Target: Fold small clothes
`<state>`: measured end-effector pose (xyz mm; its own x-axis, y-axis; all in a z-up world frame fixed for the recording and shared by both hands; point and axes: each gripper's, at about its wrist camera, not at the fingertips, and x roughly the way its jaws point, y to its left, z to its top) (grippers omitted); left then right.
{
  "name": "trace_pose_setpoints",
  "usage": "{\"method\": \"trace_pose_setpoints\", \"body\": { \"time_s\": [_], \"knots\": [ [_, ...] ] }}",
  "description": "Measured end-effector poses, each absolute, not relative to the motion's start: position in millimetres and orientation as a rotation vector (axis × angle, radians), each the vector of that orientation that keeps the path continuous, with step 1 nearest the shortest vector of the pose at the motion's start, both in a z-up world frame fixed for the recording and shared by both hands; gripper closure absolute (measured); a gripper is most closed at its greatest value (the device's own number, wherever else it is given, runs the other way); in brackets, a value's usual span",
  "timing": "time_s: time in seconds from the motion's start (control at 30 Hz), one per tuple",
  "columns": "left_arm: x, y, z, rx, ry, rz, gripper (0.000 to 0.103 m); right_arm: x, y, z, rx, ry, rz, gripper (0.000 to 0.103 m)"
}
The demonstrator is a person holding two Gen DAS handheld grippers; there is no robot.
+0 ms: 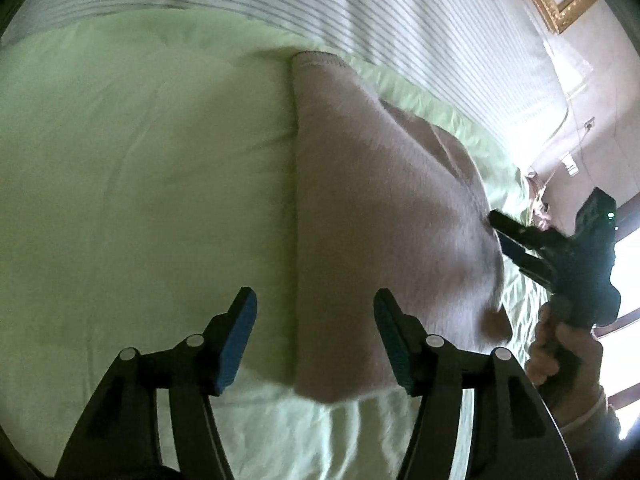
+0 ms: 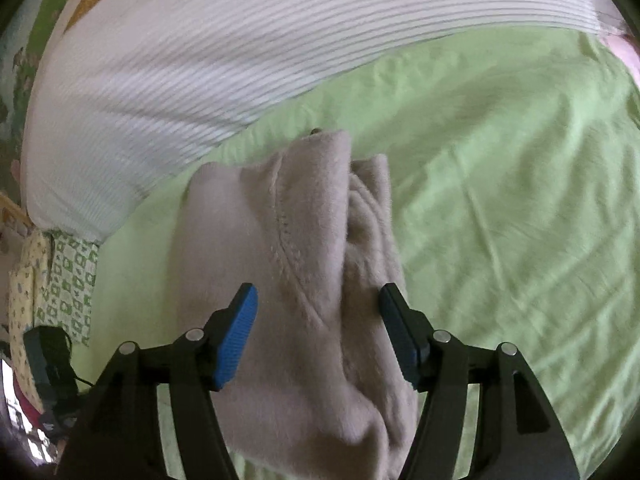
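Pale green bedsheet (image 2: 500,200) covers the bed. Left gripper (image 1: 316,336) has its fingers (image 1: 240,340) spread wide, holding nothing, over the near edge of a folded beige fleece garment (image 1: 380,208). Right gripper (image 2: 318,332) is likewise wide open and empty, its fingers (image 2: 236,340) on either side of the garment (image 2: 288,240). Beyond lies a white striped cover (image 2: 200,60).

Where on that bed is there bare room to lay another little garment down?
Bare green sheet lies left of the folded pink garment, up to the striped pillow. More spreads on its right. It's crowded at the garment, with both grippers, left and right, open over it.
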<state>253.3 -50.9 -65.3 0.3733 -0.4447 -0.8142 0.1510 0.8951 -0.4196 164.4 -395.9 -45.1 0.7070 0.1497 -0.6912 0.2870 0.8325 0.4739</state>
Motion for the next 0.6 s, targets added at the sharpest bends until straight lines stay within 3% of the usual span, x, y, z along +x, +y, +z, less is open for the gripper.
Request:
{"method": "trace_pose_setpoints", "body": {
  "time_s": [0.1,0.6],
  "knots": [
    [264.3,-60.8,-68.3,-0.300,1.129,-0.389,0.039,173.2,-399.4,-58.0,0.508,0.849,-0.161,0.037],
    [315.1,-75.4,-101.9,-0.436,1.189,-0.403,0.022,174.2,-432.2,-84.5,0.771,0.815,0.005,0.037]
  ]
}}
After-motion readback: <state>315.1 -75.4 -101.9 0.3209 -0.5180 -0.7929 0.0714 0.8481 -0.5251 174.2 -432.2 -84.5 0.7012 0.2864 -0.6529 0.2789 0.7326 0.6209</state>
